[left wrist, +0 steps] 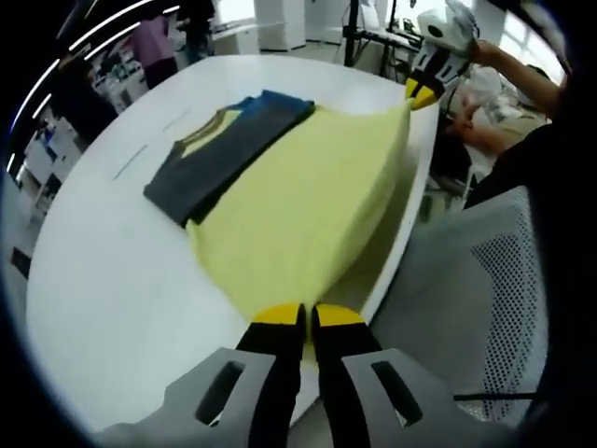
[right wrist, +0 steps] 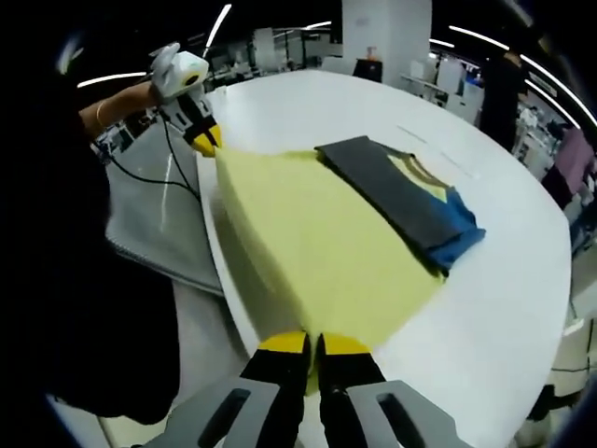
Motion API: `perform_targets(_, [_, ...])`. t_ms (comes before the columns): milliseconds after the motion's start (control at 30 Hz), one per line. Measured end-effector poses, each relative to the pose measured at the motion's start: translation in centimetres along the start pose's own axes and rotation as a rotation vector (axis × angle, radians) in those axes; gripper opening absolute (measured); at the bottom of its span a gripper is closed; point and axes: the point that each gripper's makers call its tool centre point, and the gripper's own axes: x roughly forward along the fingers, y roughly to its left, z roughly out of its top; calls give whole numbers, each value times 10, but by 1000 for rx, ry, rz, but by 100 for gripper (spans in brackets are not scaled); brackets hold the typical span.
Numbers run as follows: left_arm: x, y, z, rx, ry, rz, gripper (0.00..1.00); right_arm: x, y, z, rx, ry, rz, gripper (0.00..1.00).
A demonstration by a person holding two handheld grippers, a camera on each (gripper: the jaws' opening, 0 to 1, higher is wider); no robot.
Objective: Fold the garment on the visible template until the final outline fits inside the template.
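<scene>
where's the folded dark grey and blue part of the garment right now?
The folded dark grey and blue part lies flat on the white round table, on the yellow fabric's far edge, away from both grippers.

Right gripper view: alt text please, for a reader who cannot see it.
The right gripper pinches one corner of a yellow garment lifted off a white table, while the left gripper holds the far corner. The garment's dark grey and blue part lies folded on the table.
</scene>
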Motion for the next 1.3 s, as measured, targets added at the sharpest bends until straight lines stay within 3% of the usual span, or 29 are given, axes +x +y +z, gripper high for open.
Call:
perform_targets(433, [-20,0,9,-52,-17,-21,1,-20,1,18,-41,1,-7,0])
perform_targets(767, [-20,28,28,-13,-54,78,1,-19,-25,36,-83,-19,-77,0])
perform_targets(1067, [-20,56,49,-18,-127,176,1,-15,-56,55,-45,-66,-179,0])
perform_targets(1300, [-18,75,65,21,-161,260,0,-11,-72,63,-76,-73,-227,0])
